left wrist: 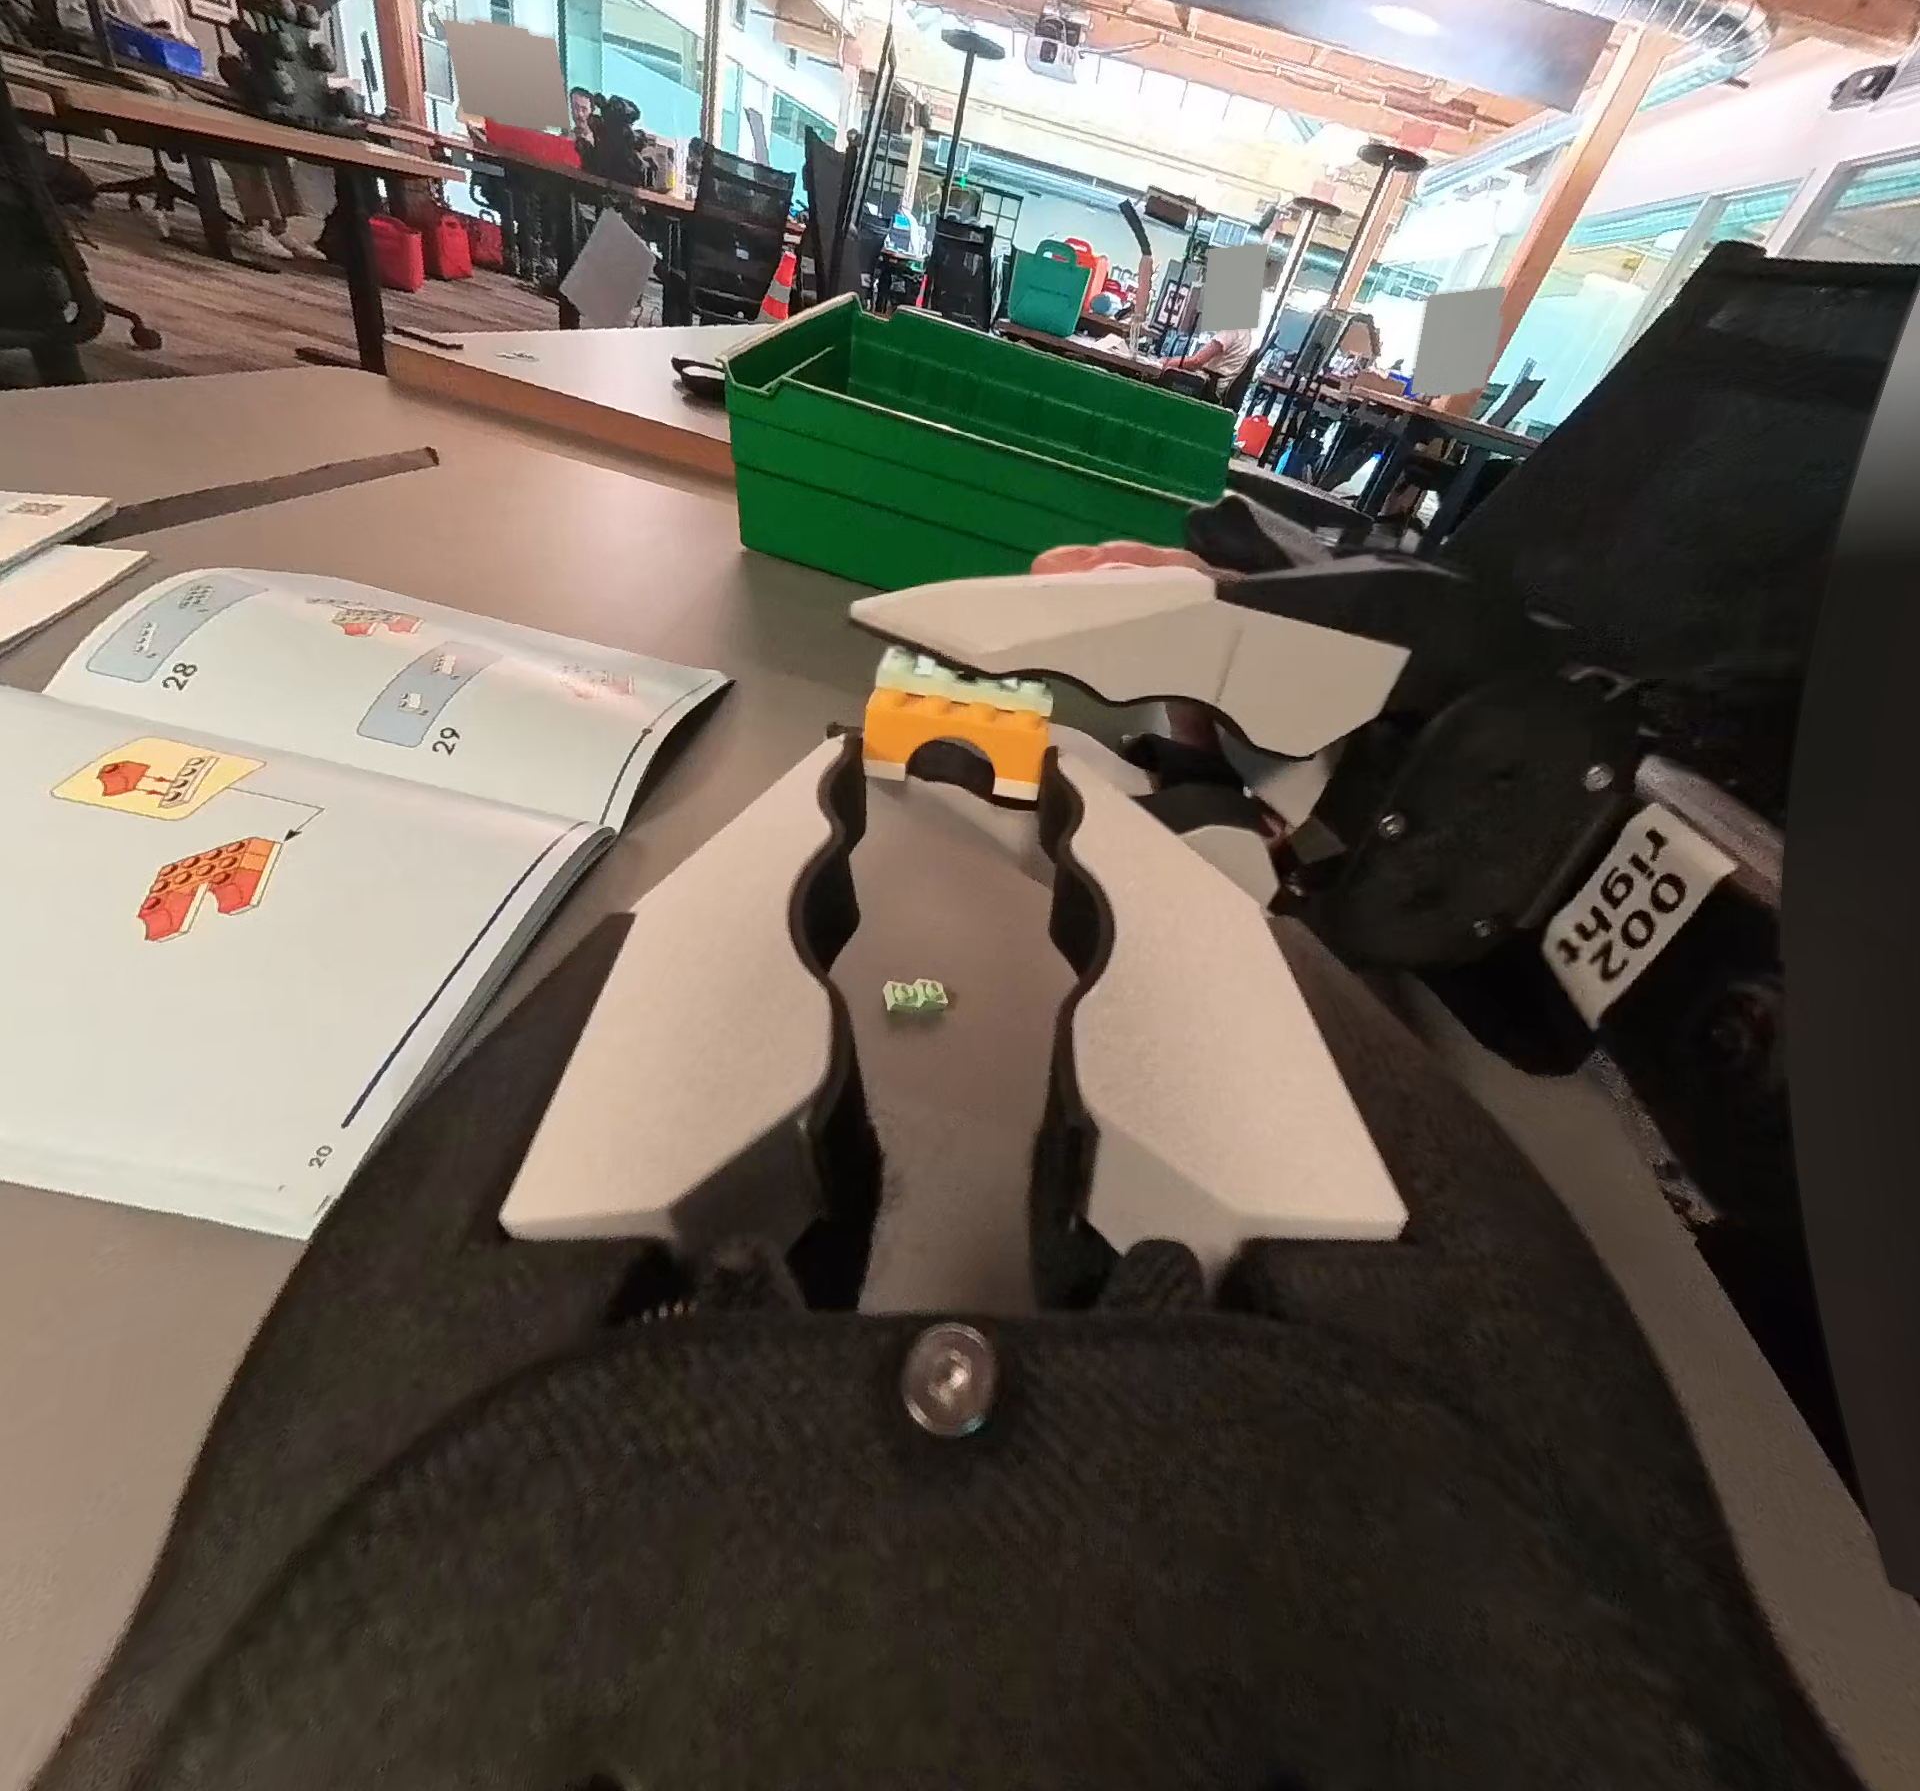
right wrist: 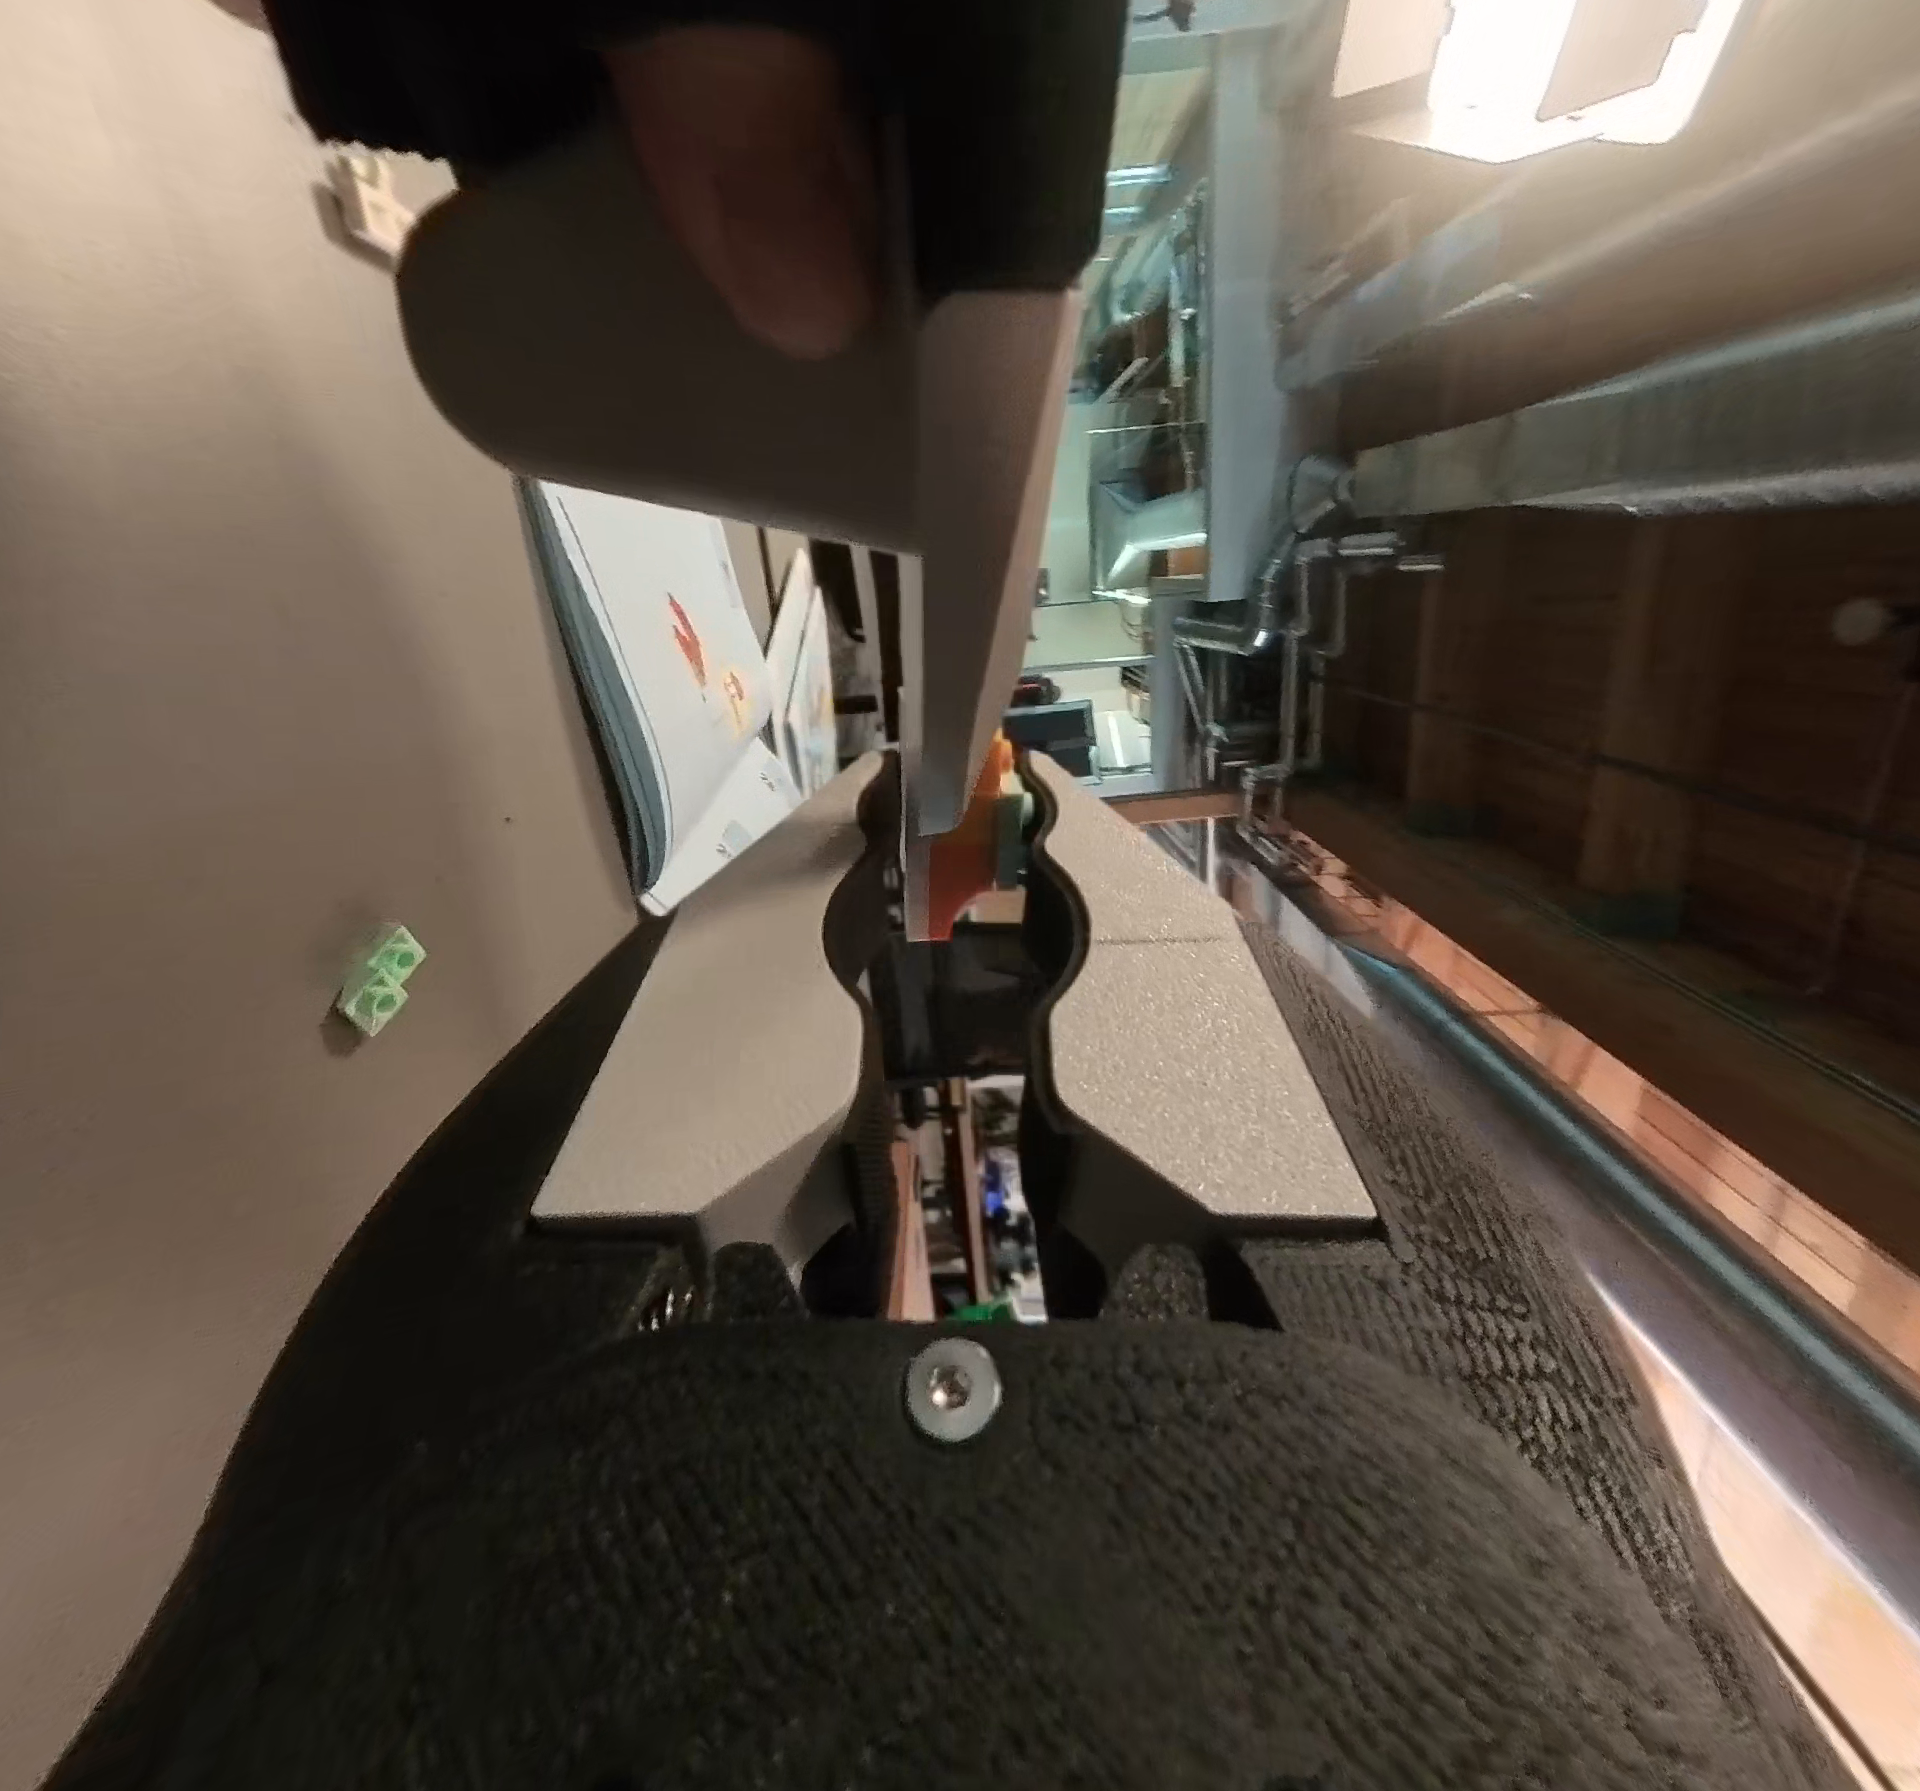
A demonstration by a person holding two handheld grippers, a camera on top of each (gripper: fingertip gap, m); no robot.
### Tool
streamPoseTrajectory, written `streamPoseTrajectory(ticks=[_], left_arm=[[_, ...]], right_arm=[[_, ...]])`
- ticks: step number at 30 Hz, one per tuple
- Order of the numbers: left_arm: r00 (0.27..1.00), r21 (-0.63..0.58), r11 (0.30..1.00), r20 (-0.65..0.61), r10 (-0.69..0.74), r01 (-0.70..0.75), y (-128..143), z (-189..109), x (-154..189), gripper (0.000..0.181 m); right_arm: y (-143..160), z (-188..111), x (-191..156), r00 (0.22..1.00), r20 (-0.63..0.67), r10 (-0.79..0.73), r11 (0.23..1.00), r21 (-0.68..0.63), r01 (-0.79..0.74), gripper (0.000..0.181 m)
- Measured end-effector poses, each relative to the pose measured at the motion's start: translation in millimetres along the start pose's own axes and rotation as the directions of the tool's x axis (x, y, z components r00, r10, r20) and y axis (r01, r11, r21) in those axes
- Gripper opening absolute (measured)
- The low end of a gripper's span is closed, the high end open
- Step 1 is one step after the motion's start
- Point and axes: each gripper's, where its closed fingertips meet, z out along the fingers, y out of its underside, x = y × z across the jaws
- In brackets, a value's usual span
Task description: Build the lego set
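A small lego build is held above the table: an orange arch brick on thin white plates, with a pale green plate on top. My left gripper is shut on the arch's two ends. My right gripper is turned on its side and comes in from the right. Its upper finger lies on the green plate, and its lower finger is mostly hidden under the build. In the right wrist view the orange brick and green plate sit between its tips. A loose small green plate lies on the table.
An open instruction booklet lies to the left. Stacked green bins stand behind the build. A gloved hand's thumb shows near the left gripper's finger. The loose green plate also shows in the right wrist view.
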Motion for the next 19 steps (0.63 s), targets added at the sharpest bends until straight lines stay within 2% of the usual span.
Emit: streamPoseTrajectory(ticks=[5,9,12,17,19], left_arm=[[1.000,-0.012,1.000,0.004,0.004,-0.004,1.6,0.3,-0.4,0.032],[1.000,-0.020,1.000,0.000,0.012,-0.012,2.0,0.3,-1.6,0.033],[0.999,-0.021,0.999,-0.015,0.031,-0.031,0.7,-1.3,-2.1,0.032],[0.997,-0.010,1.000,-0.083,-0.007,0.006,-2.0,-4.4,-0.7,0.032],[0.992,-0.003,0.999,-0.122,-0.037,0.037,-4.1,-7.7,-0.6,0.032]], right_arm=[[0.7,-0.1,1.1,0.997,-0.060,-0.043,0.999,-0.010,0.043,0.019],[0.8,1.1,-0.6,0.999,-0.035,-0.008,1.000,-0.009,0.008,0.019],[-1.3,2.1,-1.9,0.997,0.015,0.077,0.997,0.015,-0.078,0.019],[-10.0,-0.6,-5.1,0.983,0.110,0.146,0.986,0.064,-0.153,0.042],[-11.3,-3.6,-2.5,0.977,0.136,0.163,0.980,0.091,-0.176,0.057]])
